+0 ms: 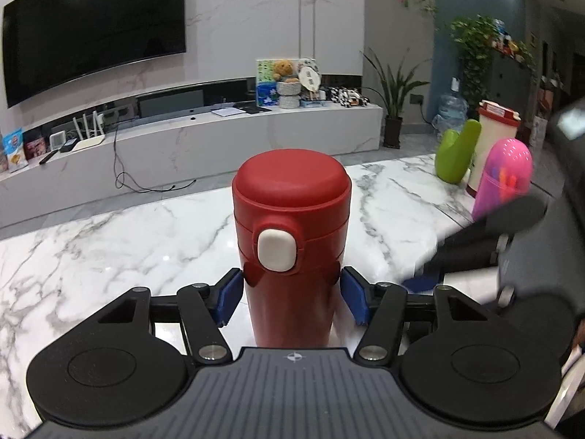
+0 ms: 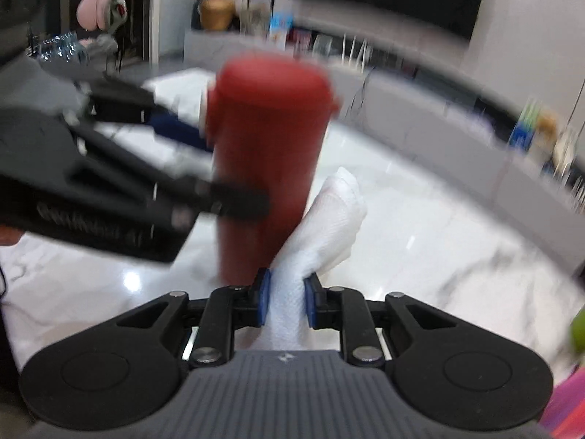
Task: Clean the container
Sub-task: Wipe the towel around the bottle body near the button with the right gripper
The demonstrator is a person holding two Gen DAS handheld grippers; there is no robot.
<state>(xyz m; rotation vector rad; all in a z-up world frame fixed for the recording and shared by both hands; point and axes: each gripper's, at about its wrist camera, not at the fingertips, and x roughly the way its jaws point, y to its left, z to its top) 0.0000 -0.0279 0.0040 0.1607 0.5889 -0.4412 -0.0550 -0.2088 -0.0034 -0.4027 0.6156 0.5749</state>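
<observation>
A red flask [image 1: 290,241] with a white button stands upright on the white marble table [image 1: 109,256]. My left gripper [image 1: 290,298] is shut on the flask, its blue pads against both sides of the body. In the right wrist view the flask [image 2: 267,153] is blurred. My right gripper [image 2: 285,301] is shut on a white cloth [image 2: 321,226], and the cloth's free end lies against the flask's right side. The left gripper [image 2: 175,130] shows at the left of that view, blurred.
At the table's far right stand a green holder [image 1: 457,152], a white jar with a red lid [image 1: 493,139] and a pink case [image 1: 506,179]. Beyond the table are a TV bench [image 1: 204,135] and a wall TV [image 1: 91,25].
</observation>
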